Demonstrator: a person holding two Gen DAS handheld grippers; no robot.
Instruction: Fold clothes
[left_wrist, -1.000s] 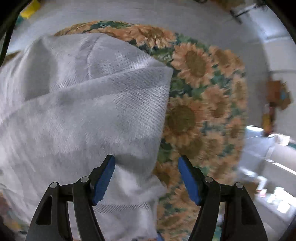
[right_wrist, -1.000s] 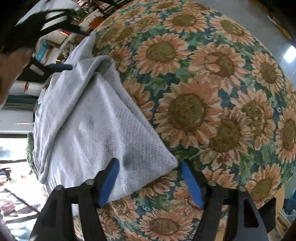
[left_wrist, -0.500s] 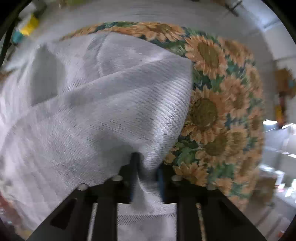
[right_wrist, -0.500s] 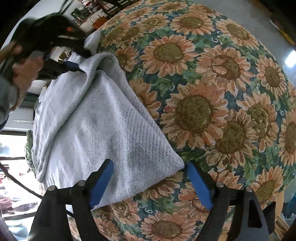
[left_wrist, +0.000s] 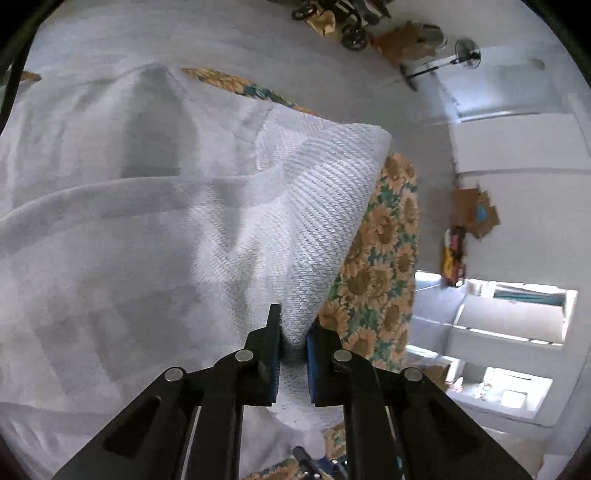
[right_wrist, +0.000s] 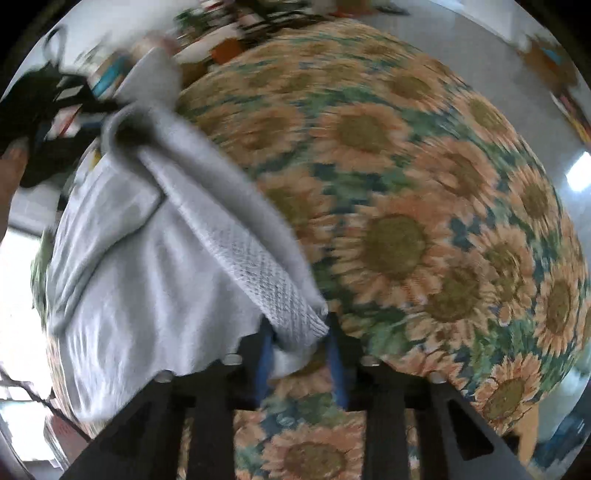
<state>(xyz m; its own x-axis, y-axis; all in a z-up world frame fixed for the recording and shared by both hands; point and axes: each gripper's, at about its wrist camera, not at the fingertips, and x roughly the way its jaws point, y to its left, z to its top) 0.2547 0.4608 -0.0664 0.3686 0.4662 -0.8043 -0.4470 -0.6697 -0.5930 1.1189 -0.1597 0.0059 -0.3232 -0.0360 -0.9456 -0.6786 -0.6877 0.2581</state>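
Note:
A white knitted garment (left_wrist: 147, 240) lies on a table under a sunflower cloth (left_wrist: 384, 258). My left gripper (left_wrist: 293, 325) is shut on a pinched fold at the garment's right edge and holds it lifted, so the cloth drapes away from the jaws. In the right wrist view the garment (right_wrist: 147, 277) runs along the left side of the sunflower cloth (right_wrist: 406, 184). My right gripper (right_wrist: 299, 332) is closing on the garment's near corner, which bunches between the blue pads (right_wrist: 264, 354). The left gripper (right_wrist: 55, 122), dark and blurred, is at the far upper left with a hand (right_wrist: 11, 173).
Past the table's right edge is a pale floor with cardboard boxes (left_wrist: 476, 214), a standing fan (left_wrist: 465, 59) and a wheeled frame (left_wrist: 351, 22). White shelving (left_wrist: 509, 325) stands at the lower right. The sunflower cloth shows bare to the right of the garment.
Both grippers went from open around garment edges to closed on them. The left one shut first, then lifted and pulled its fold. The right one shut on the near corner just now.

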